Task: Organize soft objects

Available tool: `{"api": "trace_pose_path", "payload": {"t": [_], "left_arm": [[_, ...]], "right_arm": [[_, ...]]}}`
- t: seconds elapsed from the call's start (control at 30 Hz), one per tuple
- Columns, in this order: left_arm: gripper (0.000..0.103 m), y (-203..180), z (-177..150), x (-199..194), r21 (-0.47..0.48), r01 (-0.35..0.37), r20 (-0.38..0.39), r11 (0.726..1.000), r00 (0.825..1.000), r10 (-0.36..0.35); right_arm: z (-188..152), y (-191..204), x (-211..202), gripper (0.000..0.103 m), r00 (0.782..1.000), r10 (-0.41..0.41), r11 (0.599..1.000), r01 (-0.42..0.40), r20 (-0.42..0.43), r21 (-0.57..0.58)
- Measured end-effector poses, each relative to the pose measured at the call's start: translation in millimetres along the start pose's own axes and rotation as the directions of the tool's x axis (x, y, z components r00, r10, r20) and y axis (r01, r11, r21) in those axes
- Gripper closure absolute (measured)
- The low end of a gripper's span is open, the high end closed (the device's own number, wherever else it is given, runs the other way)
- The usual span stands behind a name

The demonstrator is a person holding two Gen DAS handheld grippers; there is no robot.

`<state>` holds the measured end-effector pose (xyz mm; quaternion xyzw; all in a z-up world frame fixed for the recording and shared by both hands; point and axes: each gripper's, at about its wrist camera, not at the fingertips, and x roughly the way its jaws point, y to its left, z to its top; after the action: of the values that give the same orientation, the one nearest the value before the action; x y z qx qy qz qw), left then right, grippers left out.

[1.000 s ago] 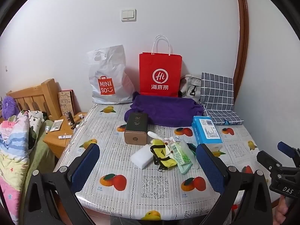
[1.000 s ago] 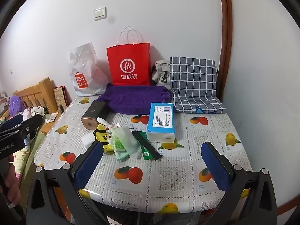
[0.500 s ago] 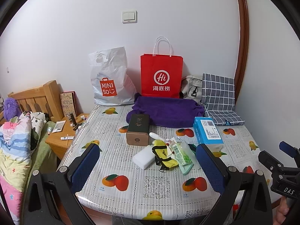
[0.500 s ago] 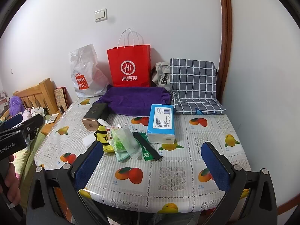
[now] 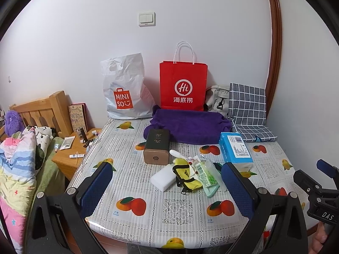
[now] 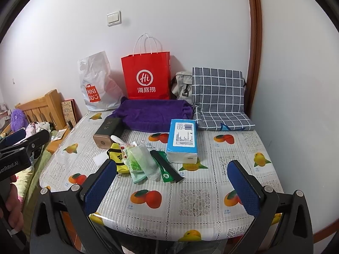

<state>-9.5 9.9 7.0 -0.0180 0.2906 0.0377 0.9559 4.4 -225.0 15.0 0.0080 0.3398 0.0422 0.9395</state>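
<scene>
Both grippers hover above the near edge of the table [image 5: 169,211], each spread wide with nothing between its blue pads: the left gripper [image 5: 167,188] and the right gripper [image 6: 171,186].

Just beyond them lies one small heap at mid-table: one white sponge block [image 5: 164,176], one yellow pouch [image 5: 186,174], one clear packet with green contents [image 6: 138,158] and one green sachet [image 6: 165,168], touching or overlapping.

Beside the heap lie two boxes: one dark box with a bronze end [image 5: 157,146] to its left, one blue tissue pack [image 6: 183,136] to its right.

Farther back lies one folded purple towel [image 5: 188,126], with one folded grey checked cloth [image 6: 220,101] at its right.

Against the wall stand two bags, one white plastic bag [image 5: 125,89] and one red paper bag [image 5: 183,86], plus one grey backpack [image 6: 182,86].

Compared with a second ago, both views sit slightly farther back and the objects lie unchanged.
</scene>
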Motion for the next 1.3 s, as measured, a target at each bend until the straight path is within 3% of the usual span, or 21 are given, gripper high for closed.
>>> {"api": "trace_pose_path", "payload": {"t": [1.3], "left_arm": [[0.0, -2.3, 0.0, -0.3, 0.002, -0.001, 0.001, 1.0, 1.0, 0.001]], "right_arm": [[0.9, -2.1, -3.3, 0.0, 1.0, 0.004, 1.0, -0.004, 0.01, 0.006]]}}
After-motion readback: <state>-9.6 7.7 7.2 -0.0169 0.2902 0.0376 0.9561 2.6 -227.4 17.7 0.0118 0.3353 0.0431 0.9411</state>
